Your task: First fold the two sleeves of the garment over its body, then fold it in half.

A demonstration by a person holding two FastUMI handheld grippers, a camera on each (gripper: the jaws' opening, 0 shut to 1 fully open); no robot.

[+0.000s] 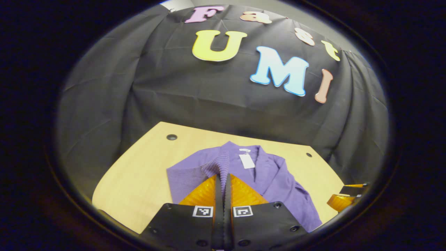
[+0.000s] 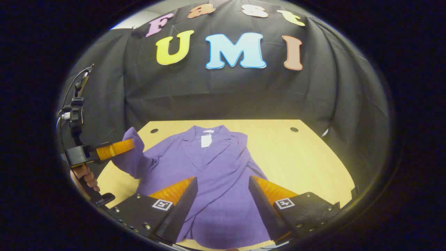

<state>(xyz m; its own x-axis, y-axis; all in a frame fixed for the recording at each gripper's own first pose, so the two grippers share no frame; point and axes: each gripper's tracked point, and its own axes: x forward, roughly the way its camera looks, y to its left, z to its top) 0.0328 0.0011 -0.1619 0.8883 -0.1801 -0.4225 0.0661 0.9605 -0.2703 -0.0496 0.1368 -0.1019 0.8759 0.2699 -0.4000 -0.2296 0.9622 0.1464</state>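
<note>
A purple jacket [image 1: 275,177] lies face up on the wooden table [image 1: 139,174], a white tag [image 1: 246,161] at its collar. My left gripper [image 1: 223,176] is shut on the ribbed cuff of one sleeve [image 1: 213,164], which it holds raised off the table. In the right gripper view that left gripper [image 2: 130,143] holds the lifted sleeve [image 2: 130,158] at the jacket's left side, above the table edge. My right gripper [image 2: 223,178] hangs open over the lower body of the jacket [image 2: 216,157], nothing between its fingers. Its fingers also show at the right edge of the left gripper view [image 1: 343,200].
The table [image 2: 306,153] has bare wood to the right of the jacket and small round holes near its far corners [image 2: 294,129]. Black cloth walls close in behind and beside it. A person's hand [image 2: 85,177] holds the left gripper's handle.
</note>
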